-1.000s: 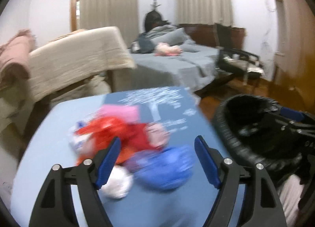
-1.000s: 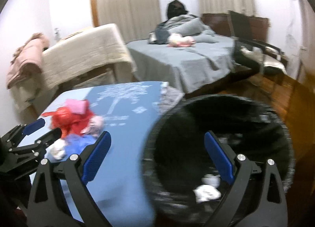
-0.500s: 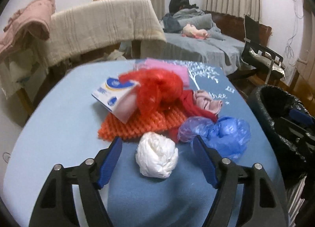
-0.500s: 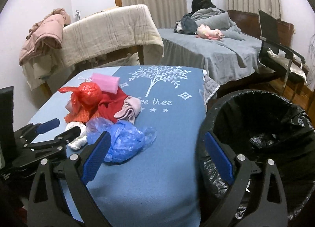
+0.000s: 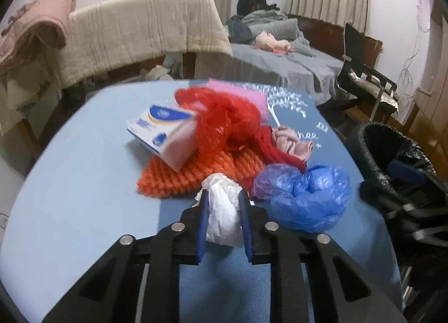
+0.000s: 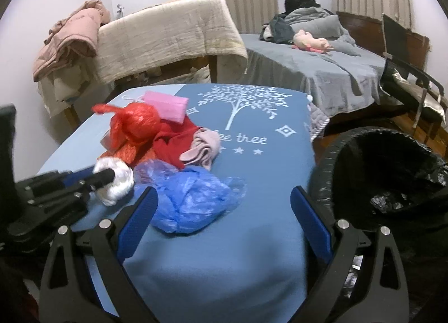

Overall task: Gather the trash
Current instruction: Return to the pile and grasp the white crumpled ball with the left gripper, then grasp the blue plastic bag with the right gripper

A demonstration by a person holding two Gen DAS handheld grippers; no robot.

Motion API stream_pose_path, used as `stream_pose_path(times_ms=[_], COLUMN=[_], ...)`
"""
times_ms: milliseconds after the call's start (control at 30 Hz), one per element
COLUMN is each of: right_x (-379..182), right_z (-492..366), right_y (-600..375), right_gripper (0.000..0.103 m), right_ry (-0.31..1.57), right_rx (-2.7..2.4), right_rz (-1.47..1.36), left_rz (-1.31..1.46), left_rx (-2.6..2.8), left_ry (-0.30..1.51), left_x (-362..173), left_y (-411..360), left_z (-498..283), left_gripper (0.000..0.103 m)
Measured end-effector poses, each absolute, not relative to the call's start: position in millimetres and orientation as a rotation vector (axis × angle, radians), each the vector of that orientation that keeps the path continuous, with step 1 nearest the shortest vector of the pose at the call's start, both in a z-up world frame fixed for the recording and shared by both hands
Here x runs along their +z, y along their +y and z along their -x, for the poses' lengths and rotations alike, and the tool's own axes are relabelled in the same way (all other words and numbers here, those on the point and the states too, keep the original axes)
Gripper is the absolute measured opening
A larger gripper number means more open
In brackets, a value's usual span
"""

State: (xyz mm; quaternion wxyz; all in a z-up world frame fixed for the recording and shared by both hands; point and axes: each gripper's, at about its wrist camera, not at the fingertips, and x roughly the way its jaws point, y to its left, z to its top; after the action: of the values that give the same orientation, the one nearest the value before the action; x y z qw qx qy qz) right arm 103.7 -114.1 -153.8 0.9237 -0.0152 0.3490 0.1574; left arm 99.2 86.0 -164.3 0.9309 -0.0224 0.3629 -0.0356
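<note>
My left gripper (image 5: pixel 223 197) is shut on a white crumpled plastic bag (image 5: pixel 224 211) at the near side of a trash pile on the blue table (image 5: pixel 78 183). The white bag shows in the right wrist view (image 6: pixel 117 180) pinched in the left gripper (image 6: pixel 107 176). Beside it lies a blue plastic bag (image 5: pixel 305 197), also in the right wrist view (image 6: pixel 193 199). My right gripper (image 6: pixel 224 205) is open and empty, above the table's near edge by the blue bag. A black-lined trash bin (image 6: pixel 392 177) stands right of the table, also in the left wrist view (image 5: pixel 392 160).
The pile also holds a red net bag (image 5: pixel 224 124), an orange mesh (image 5: pixel 196 171), a tissue box (image 5: pixel 162 132), a pink sponge (image 6: pixel 165 106), a red cloth (image 6: pixel 173 143) and a pink cloth (image 6: pixel 201 149). A bed (image 6: pixel 322 71), a chair (image 6: pixel 406 71) and draped furniture (image 6: pixel 168 34) stand behind.
My left gripper has moved forward and shut on the white bag, which was lying loose between open fingers. The right gripper has swung left, bringing more of the table into view.
</note>
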Motion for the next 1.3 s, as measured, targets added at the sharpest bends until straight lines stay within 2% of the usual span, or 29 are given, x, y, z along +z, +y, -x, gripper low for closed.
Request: stream_pose_path(times_ms=[267,567,667,800,967,1300], right_x=[-169,-184,-185,-182,-169,-120], right_z=[-117,-131,-131,-129,-118,-101], right_y=[-86,-64,-61,-63,-70,-110], right_gripper=[0.093,0.092,0.067,0.053,0.048,0.048], right_ry=[0.761,0.830,0.846,0.852,0.828,0.714], right_rx=[0.356,0.373,0.400,0.444,0.467,0.412], right_rz=[0.054,0.092,0.100,0.086,0.073,0.014], left_rz=[0.031,0.041,0.042,0.046,0.043,0.037], left_rx=[-0.068,-0.035,-0.032,-0.032,-0.040,-0.078], left_ry=[0.685,0.689,0.690,0.695,0.686,0.634], left_x=[-142,-143,-143,-146,-144,-122], left_y=[95,109,111,113,110,91], left_z=[-88,-87,-88,-87,-86,-79], left_gripper=[0.021,0.021,0.021,0.021,0.021,0.021])
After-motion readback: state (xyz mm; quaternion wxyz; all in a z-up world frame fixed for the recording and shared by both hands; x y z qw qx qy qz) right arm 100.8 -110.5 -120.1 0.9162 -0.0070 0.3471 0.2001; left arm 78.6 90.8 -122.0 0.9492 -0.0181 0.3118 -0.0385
